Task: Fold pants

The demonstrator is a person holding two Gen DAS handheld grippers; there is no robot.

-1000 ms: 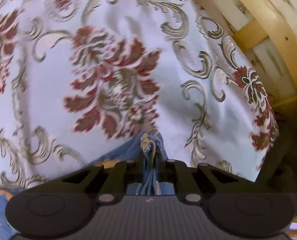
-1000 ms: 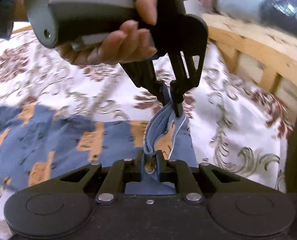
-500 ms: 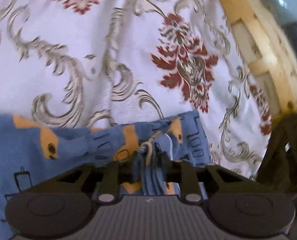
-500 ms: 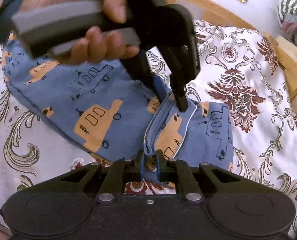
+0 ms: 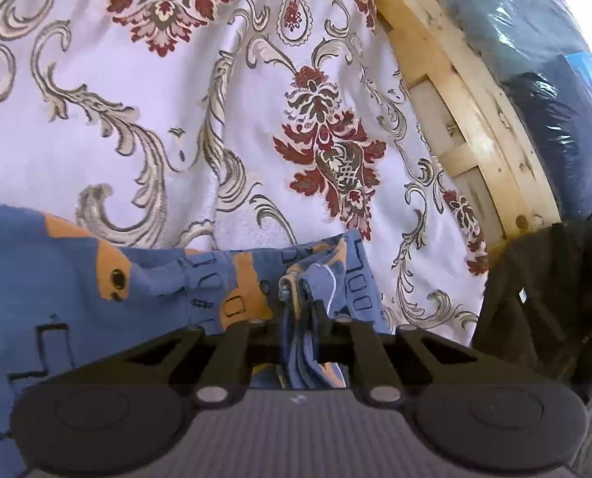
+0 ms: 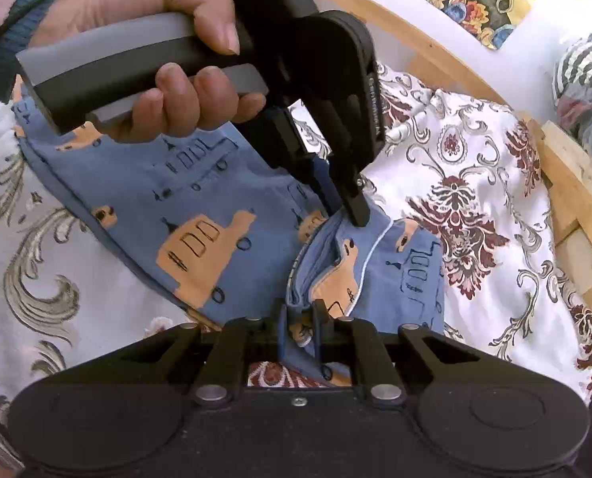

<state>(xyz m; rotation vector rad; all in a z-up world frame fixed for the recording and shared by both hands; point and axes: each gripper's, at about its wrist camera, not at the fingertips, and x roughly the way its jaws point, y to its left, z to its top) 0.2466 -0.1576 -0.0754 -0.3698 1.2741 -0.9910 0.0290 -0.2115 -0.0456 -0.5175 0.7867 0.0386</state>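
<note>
Holding pants (image 6: pixel 200 215) hem, both grippers (image 5: pixel 300 298) (image 6: pixel 299 316) clamped, lower centre; uneven release and your fold skews on the bedspread (image 6: pixel 475 167).

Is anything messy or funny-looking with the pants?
Nothing is torn or spilled. The pants are bunched where the left gripper and right gripper both pinch the edge, so the fabric stands up in crumpled folds instead of lying flat on the bedspread.

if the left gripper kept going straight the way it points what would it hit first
The left gripper, shut on the blue truck-print pants, would probably meet the white floral bedspread first, before the wooden bed frame; depth is unclear.
</note>
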